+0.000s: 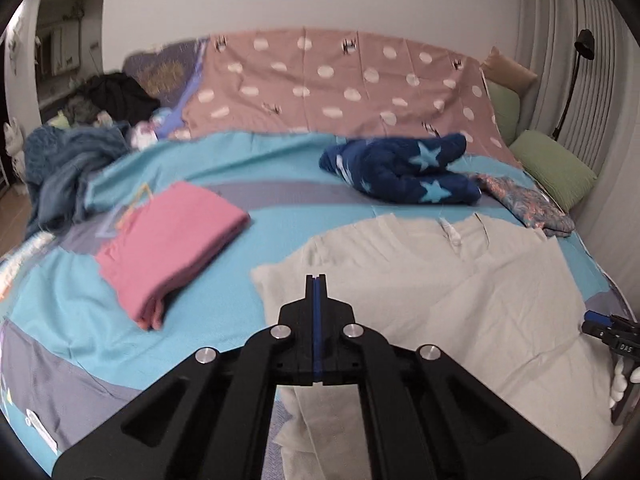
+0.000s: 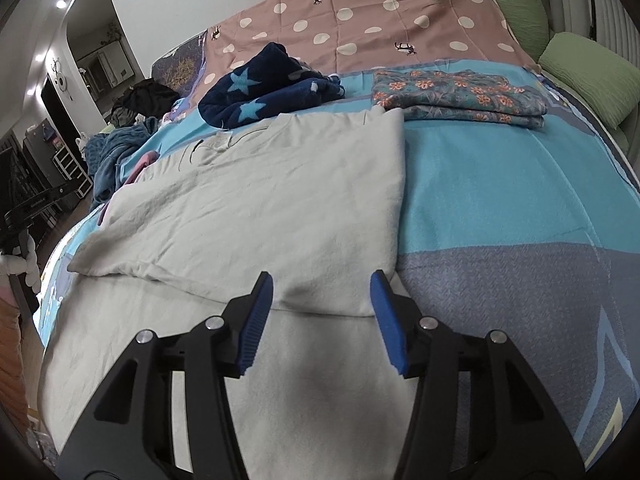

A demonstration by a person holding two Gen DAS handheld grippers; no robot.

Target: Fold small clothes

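Observation:
A pale cream garment [image 1: 472,292] lies spread on the bed [image 1: 224,312]; it also shows in the right wrist view [image 2: 280,200], partly folded over itself. My left gripper [image 1: 316,280] is shut over its left edge; cream cloth hangs below the jaws, so it seems pinched. My right gripper [image 2: 322,280] is open, its blue pads [image 2: 386,320] just above the garment's near right corner. The right gripper also shows at the right edge of the left wrist view [image 1: 608,330].
A folded pink garment [image 1: 168,240] lies left. A crumpled navy star blanket [image 1: 404,168] sits behind the cream garment. A folded floral cloth [image 2: 460,96] lies at the back right. Green pillows [image 2: 592,76] line the right side. A clothes pile [image 1: 68,160] sits far left.

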